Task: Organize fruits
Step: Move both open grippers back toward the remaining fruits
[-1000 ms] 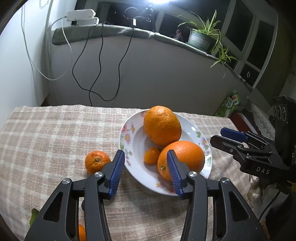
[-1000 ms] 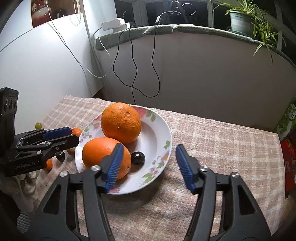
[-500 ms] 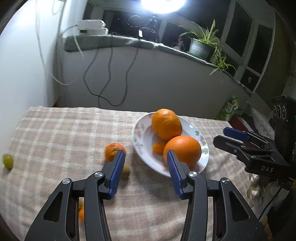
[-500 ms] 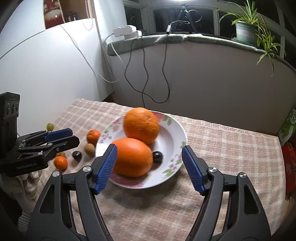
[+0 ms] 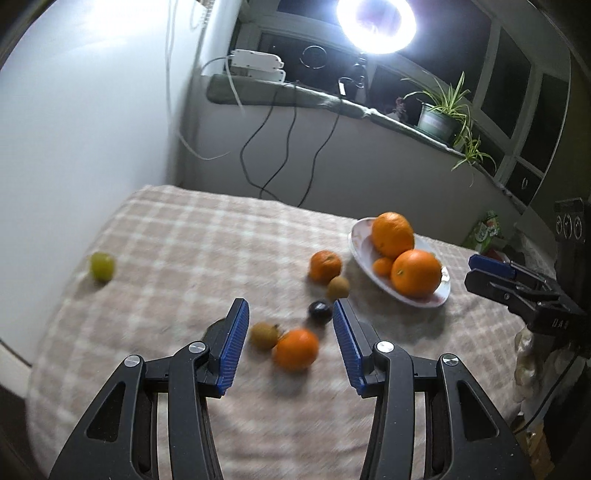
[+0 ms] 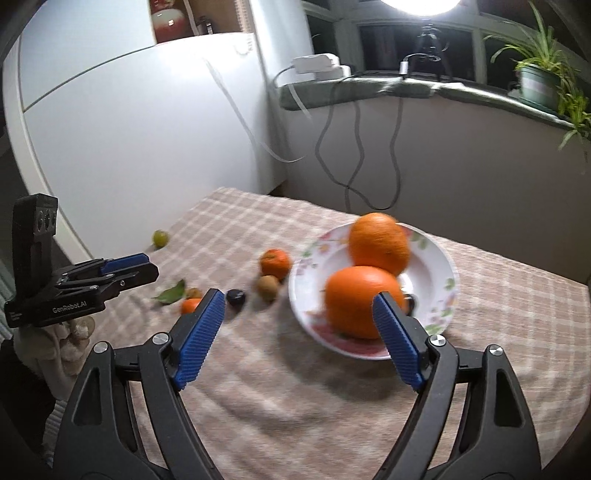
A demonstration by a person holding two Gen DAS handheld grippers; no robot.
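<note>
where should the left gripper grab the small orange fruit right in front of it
Grip the small orange across its round middle, coming down from above and slightly behind. The left gripper is open with nothing in it. A brown fruit sits close on its left, so keep that finger tight to the orange.

A bright round ring lamp (image 5: 376,23) glares before dark night windows (image 5: 511,96) above a grey padded sill (image 5: 288,94) carrying a white power strip (image 5: 255,66), dangling black cables (image 5: 275,155) and a potted spider plant (image 5: 441,116), while a tall white cabinet (image 6: 129,129) stands beside the beige checked tablecloth (image 5: 192,240).
</note>
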